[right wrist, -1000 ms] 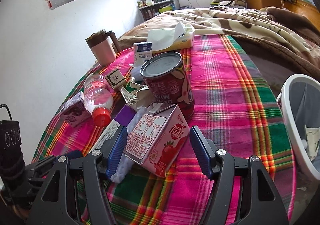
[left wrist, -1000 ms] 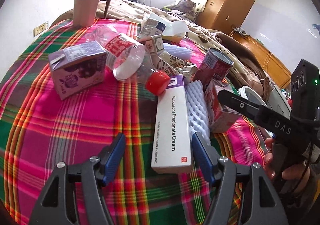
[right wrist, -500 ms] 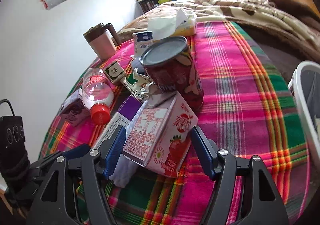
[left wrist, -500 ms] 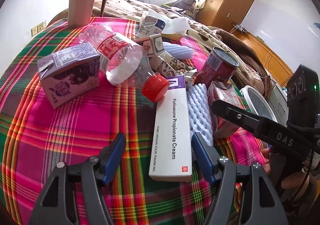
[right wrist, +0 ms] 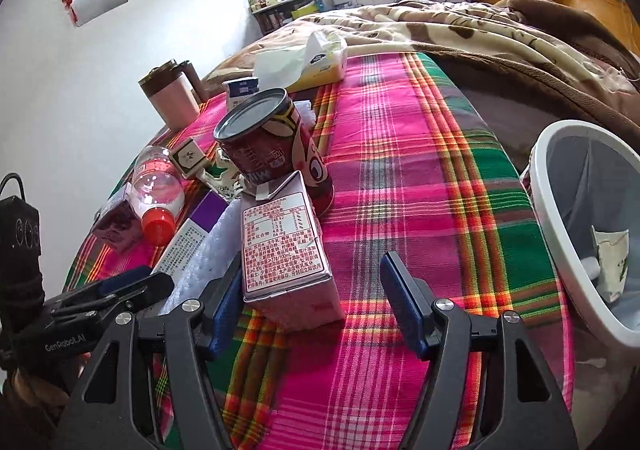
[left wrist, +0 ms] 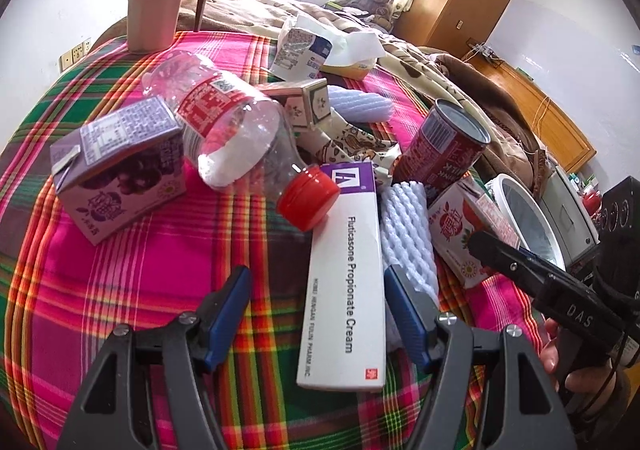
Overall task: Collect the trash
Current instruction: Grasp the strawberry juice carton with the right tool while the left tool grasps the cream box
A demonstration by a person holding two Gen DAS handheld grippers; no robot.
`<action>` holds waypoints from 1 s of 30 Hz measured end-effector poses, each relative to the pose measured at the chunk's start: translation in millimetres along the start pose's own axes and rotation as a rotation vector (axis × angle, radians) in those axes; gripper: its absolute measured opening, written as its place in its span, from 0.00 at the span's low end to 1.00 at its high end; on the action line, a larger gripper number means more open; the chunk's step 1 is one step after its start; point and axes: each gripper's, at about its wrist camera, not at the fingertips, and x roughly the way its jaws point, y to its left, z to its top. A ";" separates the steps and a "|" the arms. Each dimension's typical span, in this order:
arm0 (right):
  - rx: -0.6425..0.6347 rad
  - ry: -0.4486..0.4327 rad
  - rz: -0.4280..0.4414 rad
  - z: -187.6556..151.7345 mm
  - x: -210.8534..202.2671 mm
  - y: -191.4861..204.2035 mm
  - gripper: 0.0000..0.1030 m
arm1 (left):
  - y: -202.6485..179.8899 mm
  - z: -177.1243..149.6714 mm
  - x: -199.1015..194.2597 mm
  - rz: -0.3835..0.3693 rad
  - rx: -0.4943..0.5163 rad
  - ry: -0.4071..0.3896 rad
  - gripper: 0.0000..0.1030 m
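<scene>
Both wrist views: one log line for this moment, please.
left gripper open around cream box | right gripper jaws closing around pink carton

Bright plaid cloth [left wrist: 120, 290] everywhere: hot pink, green, red and yellow stripes. A purple carton [left wrist: 120, 174] sits on it, beside a clear bottle [left wrist: 232, 130] with red label and red cap [left wrist: 308, 196]. White cream box [left wrist: 346, 282], purple-topped. Dark red can [right wrist: 276, 154], pink strawberry carton [right wrist: 286, 250], white bin [right wrist: 560, 230]. Blue gripper pads [left wrist: 404, 310].

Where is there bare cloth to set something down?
Free: the plaid cloth between the red can and the white bin, and the near-left cloth before the purple carton. Crowded: the pile around the bottle and cream box.
</scene>
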 end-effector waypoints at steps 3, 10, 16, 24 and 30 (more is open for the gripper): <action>-0.023 -0.005 -0.004 1.2 3.1 2.8 0.57 | 0.9 3.0 1.9 -0.020 -0.016 0.006 0.67; -0.075 -0.018 -0.018 0.3 3.9 7.6 0.39 | -6.7 7.6 8.7 0.040 0.016 0.012 0.65; -0.094 -0.038 -0.034 -0.3 -1.8 4.5 0.38 | -20.9 8.7 17.6 0.165 0.105 0.007 0.66; -0.105 -0.052 -0.030 -1.4 -3.8 2.2 0.37 | -17.5 9.8 15.4 0.207 0.097 -0.010 0.43; -0.087 -0.074 -0.031 -2.8 -11.3 -4.9 0.37 | -14.3 6.1 8.2 0.195 0.062 -0.036 0.37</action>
